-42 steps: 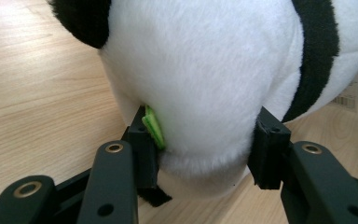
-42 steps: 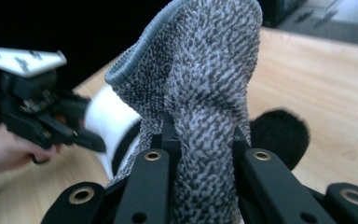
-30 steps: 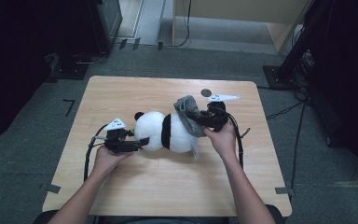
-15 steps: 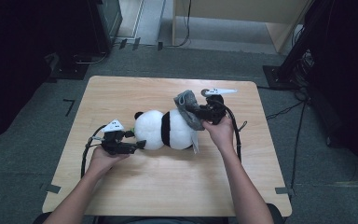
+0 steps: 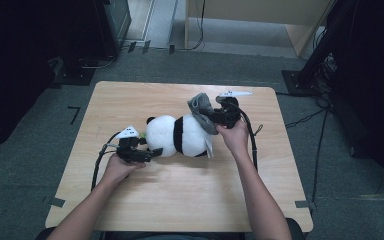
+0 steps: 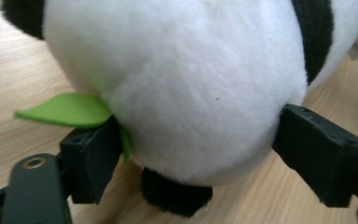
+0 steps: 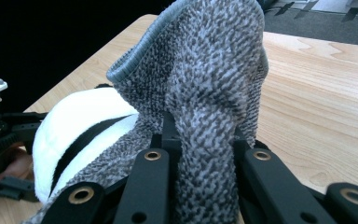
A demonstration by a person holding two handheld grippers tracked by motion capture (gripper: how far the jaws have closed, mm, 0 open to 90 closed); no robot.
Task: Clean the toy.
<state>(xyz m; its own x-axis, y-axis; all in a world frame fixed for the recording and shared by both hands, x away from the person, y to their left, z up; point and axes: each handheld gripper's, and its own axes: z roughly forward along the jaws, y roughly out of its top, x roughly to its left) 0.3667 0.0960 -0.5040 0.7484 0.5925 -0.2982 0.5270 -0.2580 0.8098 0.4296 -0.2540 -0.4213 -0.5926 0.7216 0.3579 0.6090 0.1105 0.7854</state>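
Right tool [image 5: 215, 116] on cloth [image 5: 202, 112], upright.

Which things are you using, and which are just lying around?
In use:
- panda, between the left gripper's jaws, which have just been opening
- grey cloth, pinched in the right gripper

Lying about:
- cables on the floor
- wooden cabinet behind the table

One plush panda [image 5: 180, 136], one grey cloth [image 5: 202, 112], two hand-held grippers [image 5: 139, 152], possibly one green leaf [image 6: 65, 110].
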